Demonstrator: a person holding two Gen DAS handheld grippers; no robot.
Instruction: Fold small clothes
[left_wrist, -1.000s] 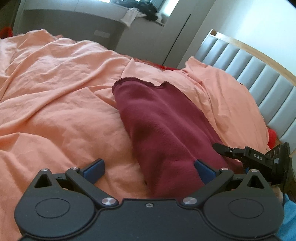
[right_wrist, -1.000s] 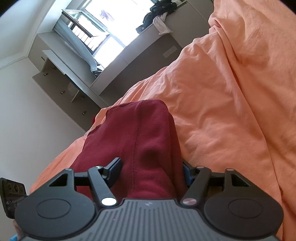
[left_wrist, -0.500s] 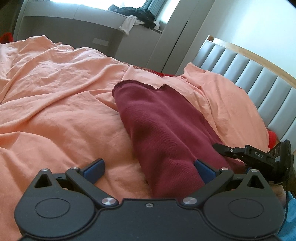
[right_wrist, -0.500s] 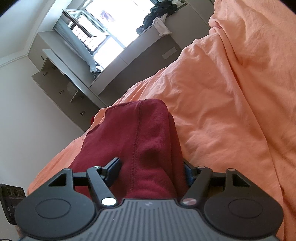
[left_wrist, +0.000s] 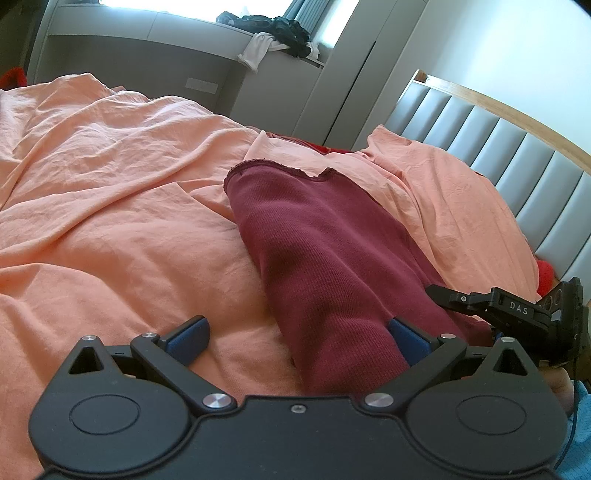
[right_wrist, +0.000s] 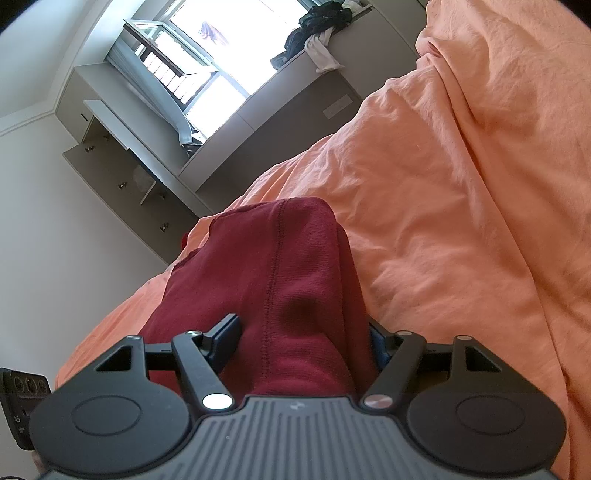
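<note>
While the left wrist view looks down the bed, one maroon garment (left_wrist: 332, 258) lies on the orange duvet (left_wrist: 110, 206), the left gripper (left_wrist: 297, 338) wide open, only its right pad touching cloth; grey headboard (left_wrist: 517, 162) beyond. From the right wrist, the right gripper (right_wrist: 306, 339) straddles the garment's folded end, grip unclear; cupboards (right_wrist: 122, 173), window.

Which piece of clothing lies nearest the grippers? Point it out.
The dark red knit garment on the orange bedsheet, reaching between the right gripper's fingers; the black and white clothes are heaped far off on the grey ledge.
</note>
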